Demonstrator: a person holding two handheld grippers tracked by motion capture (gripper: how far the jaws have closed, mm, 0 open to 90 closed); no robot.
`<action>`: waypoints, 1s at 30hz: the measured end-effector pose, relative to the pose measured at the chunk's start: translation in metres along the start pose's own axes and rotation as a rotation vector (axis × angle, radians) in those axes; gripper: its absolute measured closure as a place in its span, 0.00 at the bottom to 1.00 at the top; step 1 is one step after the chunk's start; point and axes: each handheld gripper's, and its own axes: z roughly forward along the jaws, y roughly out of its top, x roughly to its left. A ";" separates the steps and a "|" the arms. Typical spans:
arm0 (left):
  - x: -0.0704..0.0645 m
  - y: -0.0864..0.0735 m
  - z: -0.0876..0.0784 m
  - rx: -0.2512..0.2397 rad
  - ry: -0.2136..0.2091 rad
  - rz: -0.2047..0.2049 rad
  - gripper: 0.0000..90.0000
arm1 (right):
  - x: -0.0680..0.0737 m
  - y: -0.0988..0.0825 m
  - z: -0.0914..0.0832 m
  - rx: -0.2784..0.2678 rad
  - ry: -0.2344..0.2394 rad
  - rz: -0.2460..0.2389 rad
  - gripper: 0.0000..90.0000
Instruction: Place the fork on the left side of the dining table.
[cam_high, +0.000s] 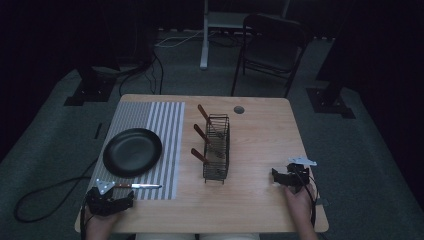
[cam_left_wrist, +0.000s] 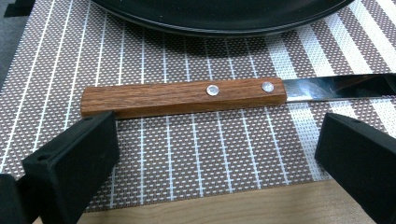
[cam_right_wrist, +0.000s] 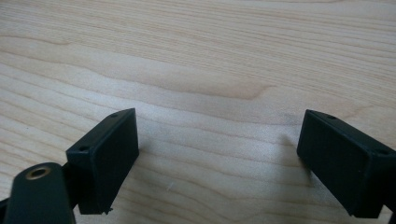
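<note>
A knife (cam_high: 139, 186) with a brown wooden handle (cam_left_wrist: 183, 97) and a steel blade (cam_left_wrist: 341, 87) lies on the striped placemat (cam_high: 160, 125), just in front of the black plate (cam_high: 132, 151). My left gripper (cam_high: 125, 202) rests at the table's near left corner, open, its jaws spread just short of the handle with nothing between them (cam_left_wrist: 217, 154). My right gripper (cam_high: 276, 176) sits open over bare wood at the near right (cam_right_wrist: 219, 154). A black wire rack (cam_high: 217, 147) in the middle holds three wooden-handled utensils (cam_high: 202, 134).
The wooden table (cam_high: 260, 140) has a round grommet hole (cam_high: 239, 109) near its far edge. A folding chair (cam_high: 272, 47) and stand legs are on the floor beyond. Cables trail on the floor at left.
</note>
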 end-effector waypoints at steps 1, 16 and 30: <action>0.000 0.000 0.000 0.001 -0.001 0.001 0.00 | 0.000 0.000 0.000 0.000 0.000 0.000 0.14; 0.002 0.002 0.001 0.013 -0.014 0.013 0.00 | 0.000 0.000 0.000 0.000 0.000 0.000 0.14; 0.001 0.006 -0.009 0.043 -0.090 0.055 0.01 | 0.000 0.000 0.000 0.000 0.000 0.000 0.14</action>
